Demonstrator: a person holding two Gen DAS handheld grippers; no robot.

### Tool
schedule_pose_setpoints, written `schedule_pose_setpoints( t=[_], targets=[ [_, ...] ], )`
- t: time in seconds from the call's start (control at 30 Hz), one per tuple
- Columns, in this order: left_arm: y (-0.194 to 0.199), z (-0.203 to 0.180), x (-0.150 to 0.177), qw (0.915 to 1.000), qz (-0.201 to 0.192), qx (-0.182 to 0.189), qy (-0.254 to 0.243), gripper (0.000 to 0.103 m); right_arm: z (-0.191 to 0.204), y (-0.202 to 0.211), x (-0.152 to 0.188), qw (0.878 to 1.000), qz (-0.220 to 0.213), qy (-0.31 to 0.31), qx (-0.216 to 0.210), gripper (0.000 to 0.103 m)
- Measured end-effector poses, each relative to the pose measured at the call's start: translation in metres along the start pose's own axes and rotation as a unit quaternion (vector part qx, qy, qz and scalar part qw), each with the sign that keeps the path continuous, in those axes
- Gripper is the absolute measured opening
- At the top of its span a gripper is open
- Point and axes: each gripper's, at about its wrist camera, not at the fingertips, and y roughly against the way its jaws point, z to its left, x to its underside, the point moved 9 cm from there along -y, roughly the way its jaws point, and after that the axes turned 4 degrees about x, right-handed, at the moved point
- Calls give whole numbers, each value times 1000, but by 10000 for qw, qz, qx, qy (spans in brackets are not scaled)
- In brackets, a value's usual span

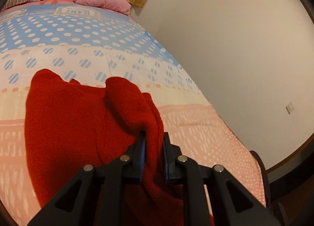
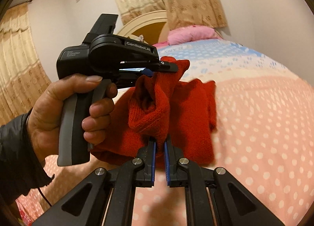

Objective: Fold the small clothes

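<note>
My left gripper [image 1: 154, 137] and right gripper [image 2: 160, 141]: each clamped on a fold of one red sweater [image 1: 78, 118], held above the bed [image 1: 206, 128].

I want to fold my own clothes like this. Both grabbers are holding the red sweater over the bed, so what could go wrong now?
1. The right gripper pinches only a small bunch of the red sweater, so the knit might slip out.
2. The left gripper grips a thick wad, and the sweater looks crumpled, so the fold could come out lumpy.
3. The sweater lies close to the edge of the bed and could slide off.
</note>
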Motion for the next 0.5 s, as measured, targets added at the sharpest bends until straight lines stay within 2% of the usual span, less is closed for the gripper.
schedule_pose_setpoints(
  t=[0.07, 0.13, 0.27, 0.33, 0.37, 0.4, 0.5],
  targets=[
    [-6, -3, 1, 10000, 46, -23, -80, 16, -9, -1, 4, 9997, 59, -241, -49, 7],
    [-12, -4, 2, 9995, 86, -211, -203, 18, -16, -1, 5, 9988, 98, -472, -127, 7],
    [-3, -21, 12, 9979, 117, -166, -608, 22, -24, 0, 7, 9969, 146, -733, -235, 7],
    [9, -28, 19, 9957, 67, -213, -901, 36, -25, -1, 7, 9967, 156, -766, -238, 7],
    [14, -29, 21, 9947, 33, -256, -992, 52, -24, 0, 7, 9966, 161, -768, -245, 7],
    [24, -29, 24, 9930, -64, -343, -1128, 62, -24, 0, 8, 9967, 168, -757, -250, 7],
    [54, -16, 34, 9865, -327, -715, -1437, 65, -24, 2, 9, 9965, 178, -768, -264, 7]
  ],
)
